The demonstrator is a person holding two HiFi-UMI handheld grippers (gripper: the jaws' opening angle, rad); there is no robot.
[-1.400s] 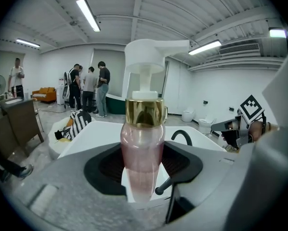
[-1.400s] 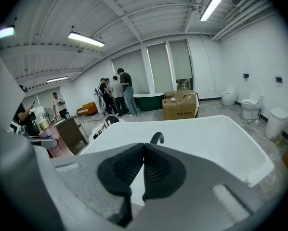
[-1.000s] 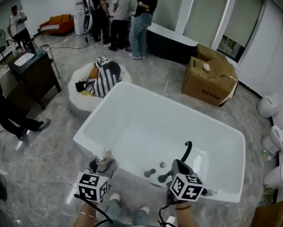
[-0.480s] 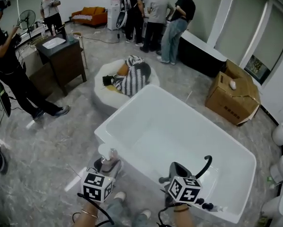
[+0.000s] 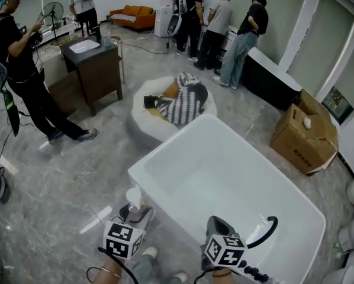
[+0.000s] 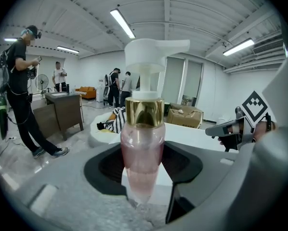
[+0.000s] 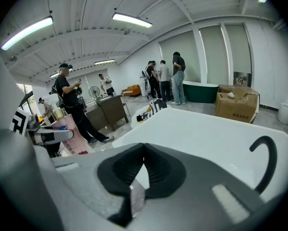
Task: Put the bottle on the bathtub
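The pink pump bottle (image 6: 143, 143) with its gold collar and white pump head stands upright in the left tongs (image 6: 145, 171), whose black pads are clamped on its lower body. In the head view the bottle (image 5: 134, 201) sits just off the near left corner of the white bathtub (image 5: 165, 142), over the grey marble floor (image 5: 58, 188) and not on the rim. Whether it brushes the tub's outer wall is hard to say from here. The left tongs (image 5: 135, 213) are low at the near left. The right tongs (image 5: 215, 222) hover over the tub's near edge. Their pads are pressed together with nothing between them, as the right gripper view (image 7: 143, 147) shows clearly. A curved black faucet (image 5: 267, 225) rises at the tub's near right. Beyond the tub's far left corner is a round white seat with a striped cloth (image 5: 186, 99). A cardboard box (image 5: 304, 138) is on the right, and a dark cabinet (image 5: 97, 70) stands far left. A person in black (image 5: 23, 70) is beside it, and three people (image 5: 224, 22) stand at the far wall.
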